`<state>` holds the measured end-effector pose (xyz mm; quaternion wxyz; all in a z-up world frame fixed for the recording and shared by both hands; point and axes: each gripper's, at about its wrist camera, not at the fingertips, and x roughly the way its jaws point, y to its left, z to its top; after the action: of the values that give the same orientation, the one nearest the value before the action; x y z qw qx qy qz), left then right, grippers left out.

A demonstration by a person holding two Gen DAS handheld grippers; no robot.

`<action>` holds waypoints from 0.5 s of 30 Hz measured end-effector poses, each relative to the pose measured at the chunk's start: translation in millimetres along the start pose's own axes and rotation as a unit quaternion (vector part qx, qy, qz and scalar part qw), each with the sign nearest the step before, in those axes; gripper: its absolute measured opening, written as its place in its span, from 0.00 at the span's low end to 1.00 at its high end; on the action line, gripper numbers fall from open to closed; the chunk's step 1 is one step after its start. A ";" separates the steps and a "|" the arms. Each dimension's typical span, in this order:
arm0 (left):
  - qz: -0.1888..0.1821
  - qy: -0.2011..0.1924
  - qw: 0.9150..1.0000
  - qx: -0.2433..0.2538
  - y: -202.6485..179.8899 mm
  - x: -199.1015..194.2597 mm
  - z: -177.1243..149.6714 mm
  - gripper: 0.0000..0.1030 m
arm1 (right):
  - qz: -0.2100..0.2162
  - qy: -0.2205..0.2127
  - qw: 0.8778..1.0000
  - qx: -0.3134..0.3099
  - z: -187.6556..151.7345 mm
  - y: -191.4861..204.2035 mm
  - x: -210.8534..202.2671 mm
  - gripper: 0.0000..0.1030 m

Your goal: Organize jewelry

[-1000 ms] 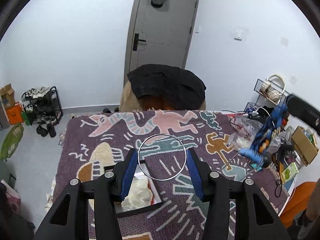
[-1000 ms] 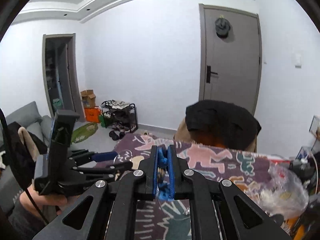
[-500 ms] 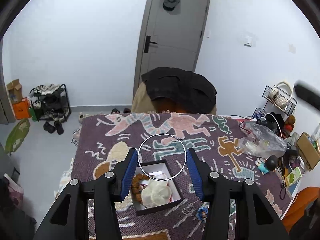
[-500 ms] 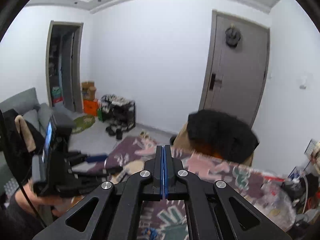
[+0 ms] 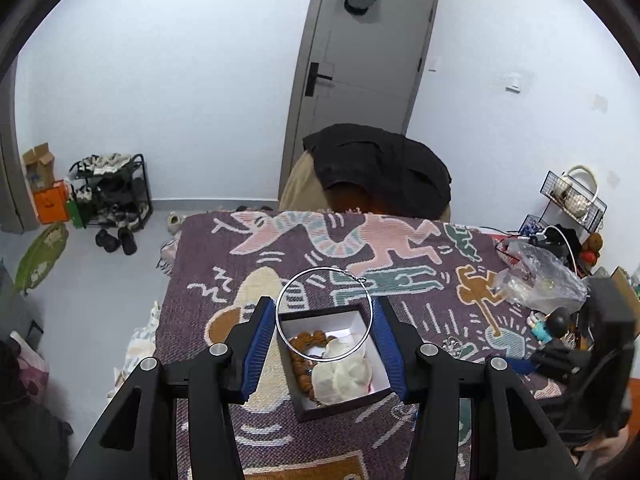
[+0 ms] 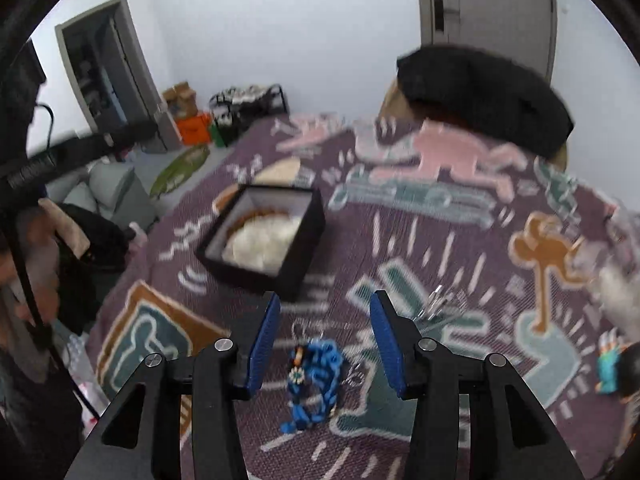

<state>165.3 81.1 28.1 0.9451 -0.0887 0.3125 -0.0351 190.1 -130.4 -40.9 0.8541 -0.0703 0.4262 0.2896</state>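
My left gripper [image 5: 324, 320] is shut on a thin silver hoop [image 5: 320, 268], which is pinched across its width between the blue pads. The hoop hangs over the far end of an open black box [image 5: 344, 406] with a white lining, brown beads and a white lump inside. In the right wrist view the same box [image 6: 304, 248] sits to the upper left. My right gripper [image 6: 325, 308] points down at the table with its jaws opening. A blue beaded piece [image 6: 316, 376] lies loose on the cloth below the gap, and neither pad touches it.
A purple patterned cloth [image 5: 400, 240] covers the table. Small silver pieces [image 6: 440, 304] lie right of the blue one. A clear plastic bag [image 5: 540, 280] and a small figure [image 6: 612, 364] sit at the right edge. A chair with black clothing [image 5: 380, 172] stands behind the far edge.
The right gripper dropped towards the table and tilted down. It let go of the blue beaded piece, which now lies on the cloth. The left gripper carried the hoop over the box.
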 end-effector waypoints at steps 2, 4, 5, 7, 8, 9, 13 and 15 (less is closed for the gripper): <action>0.002 0.002 1.000 -0.002 3.6 0.8 -2.7 0.50 | 0.003 0.016 1.000 0.001 -7.8 2.4 11.7 0.46; 0.003 0.005 1.000 -0.004 7.8 2.6 -5.4 0.50 | 0.005 0.038 0.999 -0.004 -14.2 7.0 28.9 0.47; 0.003 0.006 1.000 -0.005 9.3 3.1 -6.5 0.50 | 0.006 0.048 0.999 -0.006 -16.4 9.7 36.1 0.49; 0.005 0.008 1.000 -0.007 13.1 4.9 -9.0 0.50 | 0.003 0.063 0.998 -0.007 -21.4 13.3 50.2 0.53; 0.005 0.009 1.000 -0.008 14.7 5.8 -9.9 0.50 | -0.001 0.072 0.997 -0.007 -23.9 14.6 58.1 0.53; 0.006 0.010 1.000 -0.009 16.4 6.1 -11.0 0.50 | -0.003 0.080 0.997 -0.007 -26.5 15.5 65.6 0.53; 0.008 0.014 1.000 -0.015 24.3 8.0 -14.9 0.50 | -0.022 0.090 0.996 -0.012 -32.7 15.9 81.5 0.47; 0.009 0.016 1.000 -0.017 26.2 9.6 -16.0 0.50 | -0.024 0.084 0.996 -0.010 -32.1 12.5 78.1 0.32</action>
<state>163.7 103.3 4.9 0.9386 -0.1012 0.3290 -0.0225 197.8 -98.0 -119.5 0.8214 -0.1132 0.4917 0.2660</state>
